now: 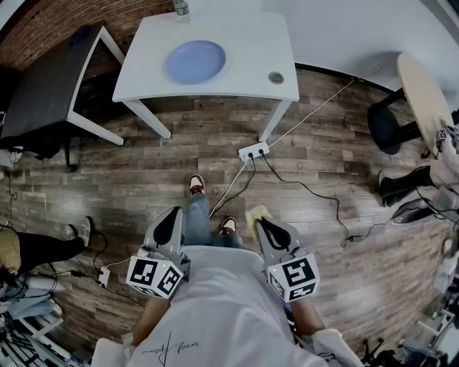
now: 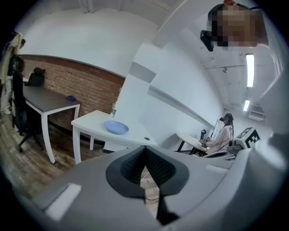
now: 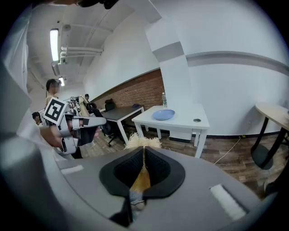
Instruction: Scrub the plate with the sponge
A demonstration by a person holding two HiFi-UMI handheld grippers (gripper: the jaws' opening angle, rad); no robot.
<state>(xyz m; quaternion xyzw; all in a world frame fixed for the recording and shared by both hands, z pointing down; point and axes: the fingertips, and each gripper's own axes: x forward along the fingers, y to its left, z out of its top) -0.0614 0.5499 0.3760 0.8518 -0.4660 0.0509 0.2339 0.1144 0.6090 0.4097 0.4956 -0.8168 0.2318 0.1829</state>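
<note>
A light blue plate (image 1: 195, 62) lies on a white table (image 1: 237, 43) well ahead of me, across a stretch of wooden floor; it also shows in the left gripper view (image 2: 116, 127) and the right gripper view (image 3: 163, 114). My right gripper (image 1: 259, 221) is shut on a pale yellow fibrous sponge (image 1: 256, 213), whose frayed edge sticks out past the jaws (image 3: 143, 142). My left gripper (image 1: 171, 218) is shut with nothing in it (image 2: 145, 155). Both grippers hang near my waist, far from the table.
A small round lid (image 1: 276, 77) and a bottle (image 1: 181, 8) stand on the white table. A dark desk (image 1: 43, 86) is to its left. A power strip (image 1: 254, 150) with cables lies on the floor in front. A round table (image 1: 423, 93) and seated people are at the right.
</note>
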